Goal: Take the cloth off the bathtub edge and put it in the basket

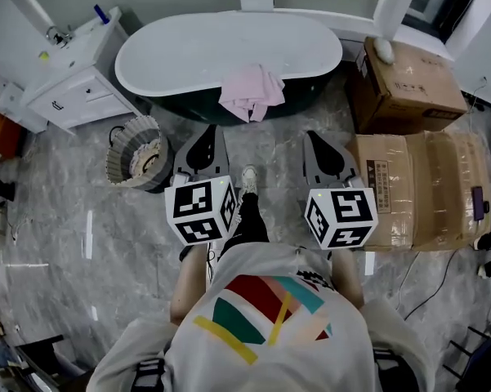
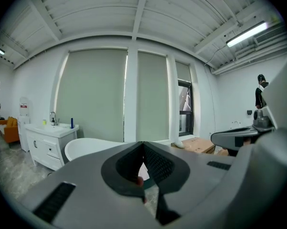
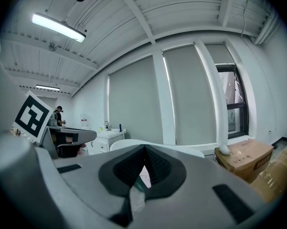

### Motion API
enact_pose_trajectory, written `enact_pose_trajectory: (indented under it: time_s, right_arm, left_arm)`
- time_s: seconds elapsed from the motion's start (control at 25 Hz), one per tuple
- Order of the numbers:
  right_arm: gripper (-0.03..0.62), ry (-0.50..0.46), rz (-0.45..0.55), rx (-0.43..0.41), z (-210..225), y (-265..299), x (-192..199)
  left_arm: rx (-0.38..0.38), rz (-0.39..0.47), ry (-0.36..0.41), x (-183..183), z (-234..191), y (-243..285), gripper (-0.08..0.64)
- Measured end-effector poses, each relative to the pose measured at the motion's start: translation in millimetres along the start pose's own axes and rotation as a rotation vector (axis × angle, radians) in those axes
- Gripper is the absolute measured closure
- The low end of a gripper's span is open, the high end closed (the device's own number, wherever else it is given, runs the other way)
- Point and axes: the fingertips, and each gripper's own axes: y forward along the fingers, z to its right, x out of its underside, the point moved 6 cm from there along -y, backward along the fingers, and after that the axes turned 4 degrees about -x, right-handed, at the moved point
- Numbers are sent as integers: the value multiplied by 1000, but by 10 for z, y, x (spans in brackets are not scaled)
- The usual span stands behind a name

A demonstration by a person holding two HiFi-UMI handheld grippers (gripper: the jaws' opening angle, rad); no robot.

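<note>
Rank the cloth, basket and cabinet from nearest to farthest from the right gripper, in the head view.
1. Cloth, on the tub edge, just ahead.
2. Basket, off to the left.
3. Cabinet, far left corner.

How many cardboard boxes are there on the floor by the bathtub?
2. One cardboard box stands right of the bathtub; a larger taped box lies next to it, nearer the person. Others may be hidden outside the view.
</note>
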Motion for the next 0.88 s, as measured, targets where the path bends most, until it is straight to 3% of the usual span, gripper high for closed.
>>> enact_pose_trajectory:
  time_s: [0.56, 0.88]
  right_arm:
    - [581, -53, -25, -2, 37, 607, -18]
    - [581, -28, -67, -6, 184, 1160, -14]
  left_arm:
    - [85, -12, -17, -13, -58, 685, 541]
    - [103, -36, -24, -27, -184, 1211, 541]
